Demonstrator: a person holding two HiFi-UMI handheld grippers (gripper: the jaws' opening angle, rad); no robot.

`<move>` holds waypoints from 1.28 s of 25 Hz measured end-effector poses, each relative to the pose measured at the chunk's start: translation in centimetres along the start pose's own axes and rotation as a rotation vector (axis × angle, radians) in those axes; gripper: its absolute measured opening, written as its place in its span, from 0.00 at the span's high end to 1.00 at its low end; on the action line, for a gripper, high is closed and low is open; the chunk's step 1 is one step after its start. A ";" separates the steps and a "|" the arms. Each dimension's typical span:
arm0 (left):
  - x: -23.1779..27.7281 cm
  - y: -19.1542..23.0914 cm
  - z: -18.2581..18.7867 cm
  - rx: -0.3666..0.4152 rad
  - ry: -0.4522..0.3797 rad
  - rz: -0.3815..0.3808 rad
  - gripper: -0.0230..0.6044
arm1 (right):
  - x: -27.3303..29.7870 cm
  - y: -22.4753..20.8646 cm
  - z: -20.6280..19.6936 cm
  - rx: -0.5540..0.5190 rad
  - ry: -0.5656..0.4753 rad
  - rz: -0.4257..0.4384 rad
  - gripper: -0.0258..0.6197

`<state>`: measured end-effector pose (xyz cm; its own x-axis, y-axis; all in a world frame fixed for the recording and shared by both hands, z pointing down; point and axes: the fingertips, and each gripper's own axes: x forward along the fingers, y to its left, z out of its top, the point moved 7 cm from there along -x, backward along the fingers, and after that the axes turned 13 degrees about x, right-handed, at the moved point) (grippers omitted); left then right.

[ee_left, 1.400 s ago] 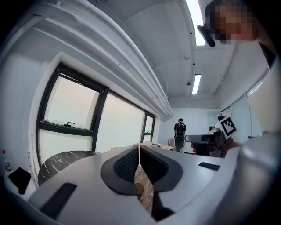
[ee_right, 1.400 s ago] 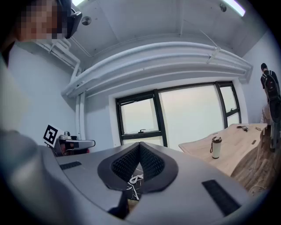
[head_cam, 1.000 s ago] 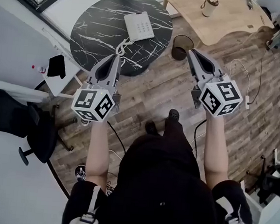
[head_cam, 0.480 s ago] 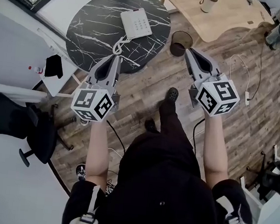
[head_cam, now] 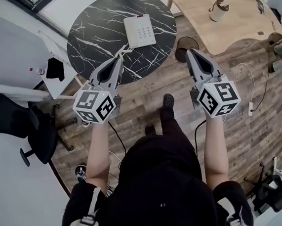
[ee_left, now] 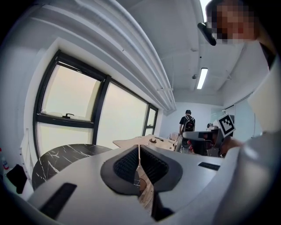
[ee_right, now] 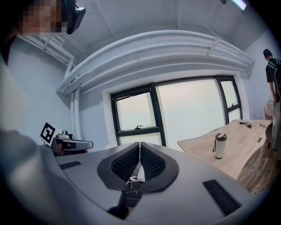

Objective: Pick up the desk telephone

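Note:
A white desk telephone [head_cam: 142, 30] with a keypad lies on a round black marble table [head_cam: 99, 26], its coiled cord [head_cam: 123, 47] trailing toward the table's near edge. My left gripper [head_cam: 119, 58] hangs over that near edge, shut and empty, short of the phone. My right gripper [head_cam: 190, 52] is shut and empty too, above the floor just right of the table. In the left gripper view the pads [ee_left: 139, 163] meet with nothing between them; the marble table [ee_left: 61, 158] shows at lower left. In the right gripper view the closed pads [ee_right: 140, 161] frame a sliver of the table and phone [ee_right: 138, 172].
A black wastebasket [head_cam: 186, 46] stands on the wood floor between the round table and a light wooden desk [head_cam: 229, 24] that carries a tumbler [head_cam: 219, 10]. A black office chair [head_cam: 16, 123] stands at left. Cables [head_cam: 248, 80] trail at right. A person with a backpack [ee_left: 189, 125] stands far off.
Both grippers have moved forward toward the round table; the left one now overlaps its near edge. The table and phone sit slightly nearer in the head view.

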<state>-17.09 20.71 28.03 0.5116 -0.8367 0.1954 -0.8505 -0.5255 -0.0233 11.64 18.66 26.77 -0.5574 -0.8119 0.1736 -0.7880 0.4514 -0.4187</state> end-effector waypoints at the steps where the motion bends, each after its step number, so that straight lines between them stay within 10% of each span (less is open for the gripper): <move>1: 0.7 0.3 0.2 -0.001 0.004 0.006 0.93 | 0.8 -0.6 0.4 0.001 0.005 0.007 0.91; 32: 15.0 3.4 1.2 -0.038 0.127 0.207 0.93 | 17.0 -13.2 4.7 0.048 0.191 0.219 0.91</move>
<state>-12.12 6.18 29.75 0.3089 -0.8985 0.3119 -0.9407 -0.3369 -0.0391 13.76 -2.83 31.01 -0.7553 -0.6109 0.2374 -0.6331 0.5863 -0.5055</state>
